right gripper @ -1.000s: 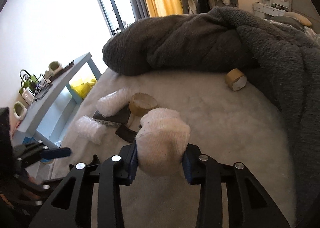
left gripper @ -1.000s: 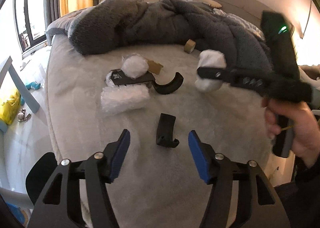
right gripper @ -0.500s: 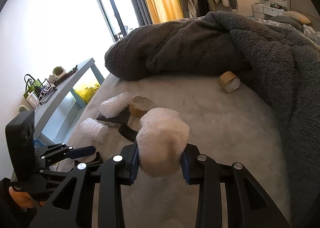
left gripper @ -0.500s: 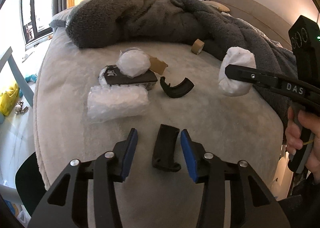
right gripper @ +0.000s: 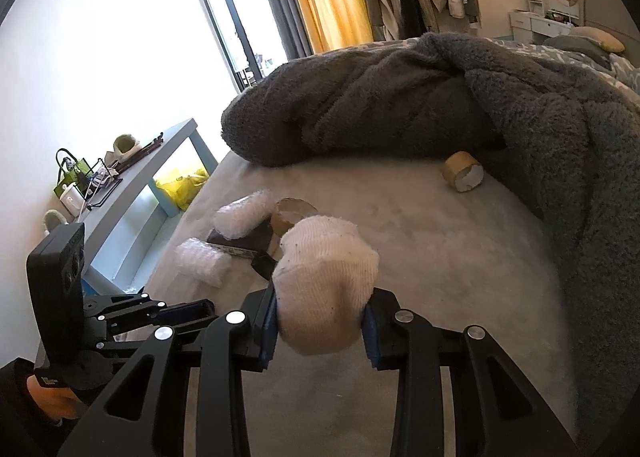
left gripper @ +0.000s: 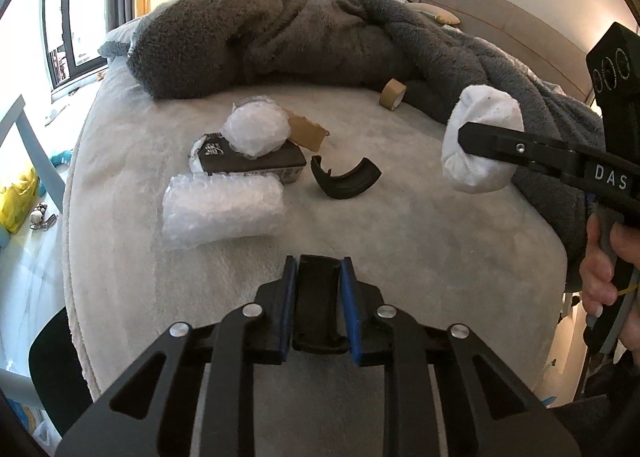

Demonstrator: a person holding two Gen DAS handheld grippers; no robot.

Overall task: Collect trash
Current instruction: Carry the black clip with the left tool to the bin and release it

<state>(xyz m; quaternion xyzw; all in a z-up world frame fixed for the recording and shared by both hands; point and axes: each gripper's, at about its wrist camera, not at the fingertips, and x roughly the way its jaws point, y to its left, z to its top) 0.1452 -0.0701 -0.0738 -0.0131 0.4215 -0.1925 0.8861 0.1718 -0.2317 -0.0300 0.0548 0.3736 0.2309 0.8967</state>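
The left gripper (left gripper: 319, 277) has just squeezed shut on the black plastic piece (left gripper: 319, 297) – its long side runs straight along the fingers, low on the bed (left gripper: 440, 257). The right gripper (right gripper: 320, 321) (held up) grips a white sock ball (right gripper: 326, 281).

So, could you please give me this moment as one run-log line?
left gripper: shut on black plastic piece | right gripper: shut on white sock ball | on bed: bubble-wrap roll, curved black piece
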